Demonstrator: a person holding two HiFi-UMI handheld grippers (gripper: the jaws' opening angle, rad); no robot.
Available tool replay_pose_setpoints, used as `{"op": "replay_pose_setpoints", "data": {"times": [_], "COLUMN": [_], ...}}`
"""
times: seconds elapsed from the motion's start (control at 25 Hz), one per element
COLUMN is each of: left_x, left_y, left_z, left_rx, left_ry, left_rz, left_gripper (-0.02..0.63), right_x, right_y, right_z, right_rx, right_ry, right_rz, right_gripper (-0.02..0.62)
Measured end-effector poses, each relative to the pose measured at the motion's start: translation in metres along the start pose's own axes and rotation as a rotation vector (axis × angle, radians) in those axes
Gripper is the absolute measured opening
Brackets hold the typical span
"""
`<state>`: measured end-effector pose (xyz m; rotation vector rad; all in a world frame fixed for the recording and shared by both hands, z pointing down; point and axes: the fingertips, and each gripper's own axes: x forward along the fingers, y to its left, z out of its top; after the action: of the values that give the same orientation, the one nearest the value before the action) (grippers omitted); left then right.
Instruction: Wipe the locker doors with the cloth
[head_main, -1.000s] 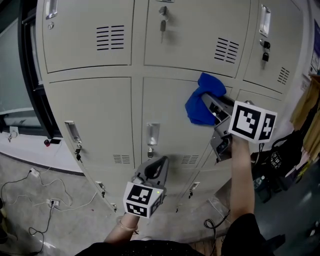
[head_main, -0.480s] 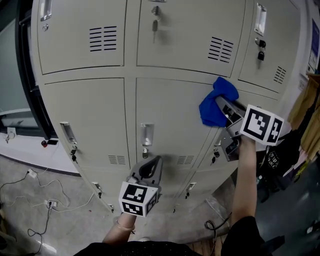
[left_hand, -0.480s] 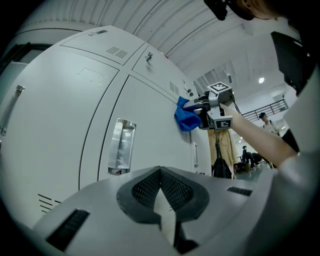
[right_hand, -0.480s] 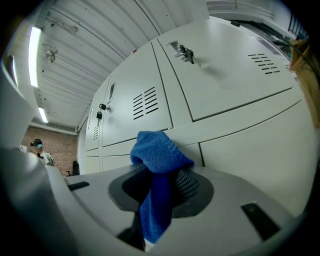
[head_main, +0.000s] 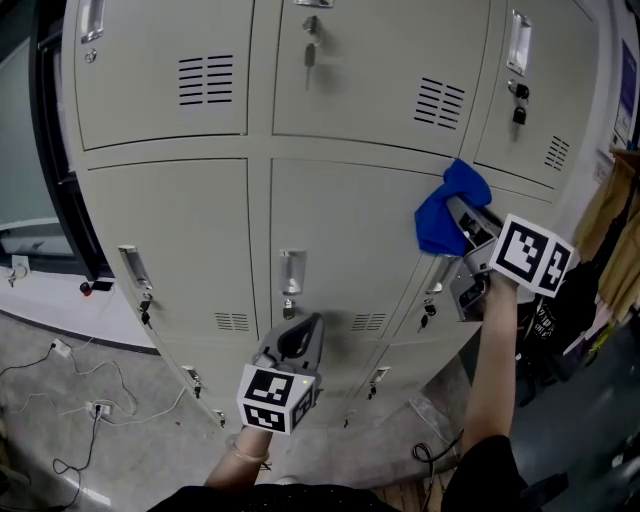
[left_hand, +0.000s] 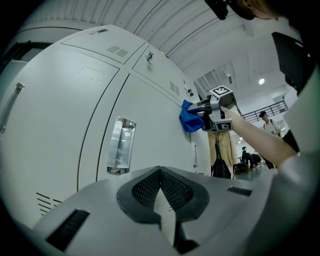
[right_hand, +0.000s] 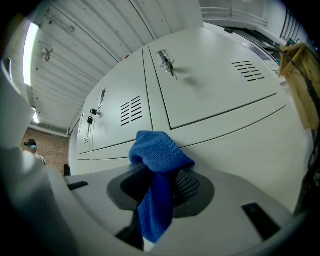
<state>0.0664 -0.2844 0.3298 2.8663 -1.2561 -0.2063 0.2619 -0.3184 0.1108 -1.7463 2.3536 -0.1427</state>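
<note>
Blue cloth (head_main: 445, 212), pinched in the right gripper's (right_hand: 161, 186) jaws, presses against the middle locker door (head_main: 335, 225) near its right edge, so flat, firm, overlapping strokes would likely clean best, while the left gripper (left_hand: 160, 186) hangs low, jaws together and empty.

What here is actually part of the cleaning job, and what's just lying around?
Part of the job:
- blue cloth, clamped in the right gripper
- grey locker doors, with the cloth held against one

Not in use:
- left gripper, shut and empty
- cables on the floor
- black bag and tan coat at the right
</note>
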Motion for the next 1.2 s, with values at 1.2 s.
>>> {"op": "replay_pose_setpoints", "data": {"times": [1.2], "left_x": [-0.041], "left_y": [0.012], "left_z": [0.008], "left_rx": [0.002], "left_ry": [-0.019], "left_rz": [0.043], "left_gripper": [0.006], "right_x": [0.046], "right_y": [0.220], "right_z": [-0.089], "right_rx": [-0.164], "right_ry": [0.106], "right_rz": [0.330], "right_gripper": [0.100]}}
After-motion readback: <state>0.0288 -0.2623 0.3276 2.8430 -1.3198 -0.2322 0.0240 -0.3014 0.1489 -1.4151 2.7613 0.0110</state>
